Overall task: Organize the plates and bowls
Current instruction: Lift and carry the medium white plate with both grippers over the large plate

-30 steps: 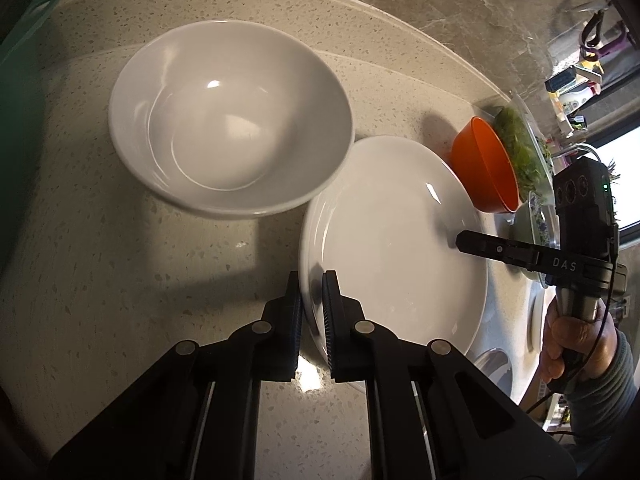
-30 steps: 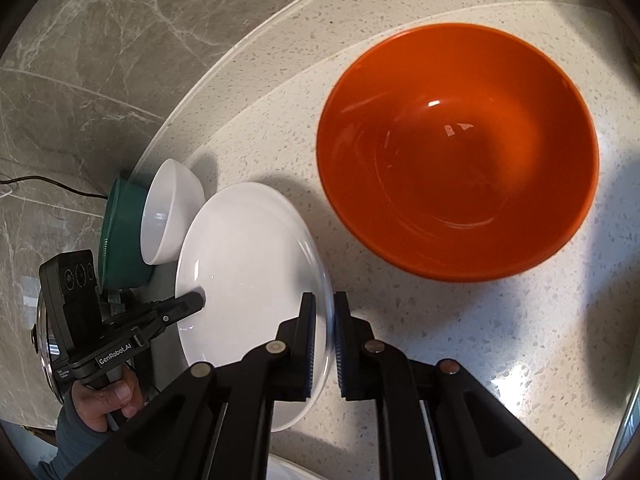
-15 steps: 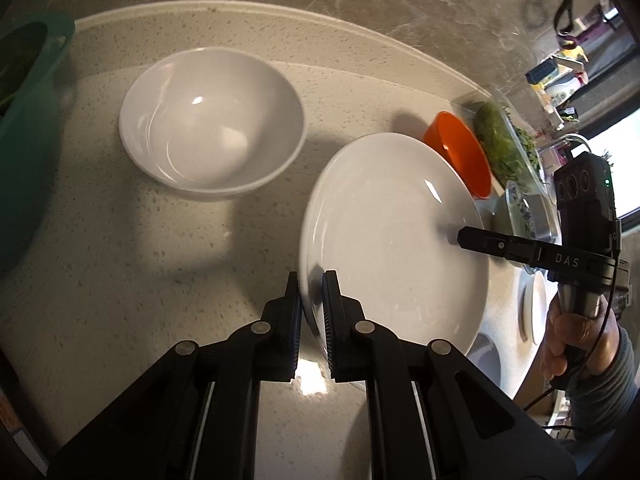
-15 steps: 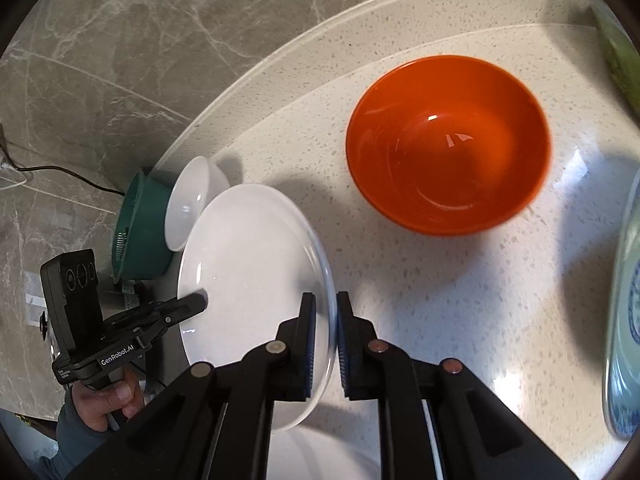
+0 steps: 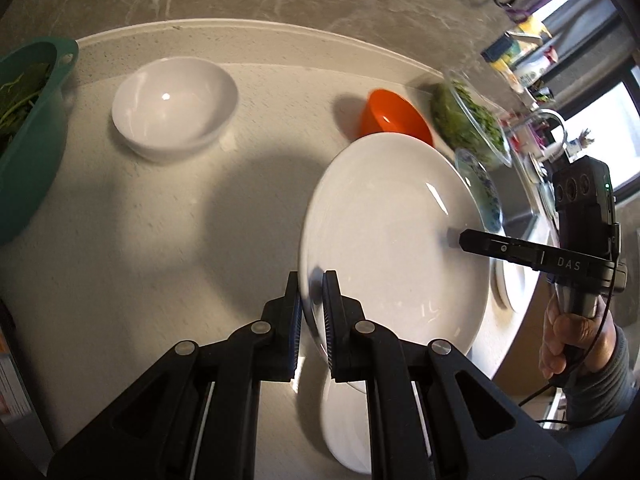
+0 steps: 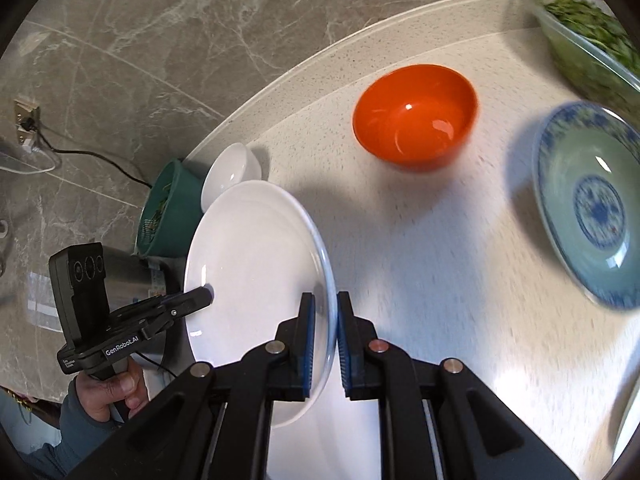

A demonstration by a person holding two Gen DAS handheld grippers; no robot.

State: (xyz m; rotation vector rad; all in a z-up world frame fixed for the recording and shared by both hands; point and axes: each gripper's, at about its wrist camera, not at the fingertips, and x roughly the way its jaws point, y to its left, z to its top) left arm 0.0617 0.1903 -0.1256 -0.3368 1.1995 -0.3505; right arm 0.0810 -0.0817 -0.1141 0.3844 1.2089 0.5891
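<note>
The white plate (image 5: 392,240) hangs clear above the speckled counter (image 5: 140,240), with bare counter between it and the white bowl (image 5: 174,108) at 11 o'clock and the orange bowl (image 6: 416,116) at 1 o'clock in the right view. It is round and tilted, face up. The left gripper (image 5: 312,308) and right gripper (image 6: 324,344) each pinch opposite rims. Another white plate (image 5: 344,432) lies below.
</note>
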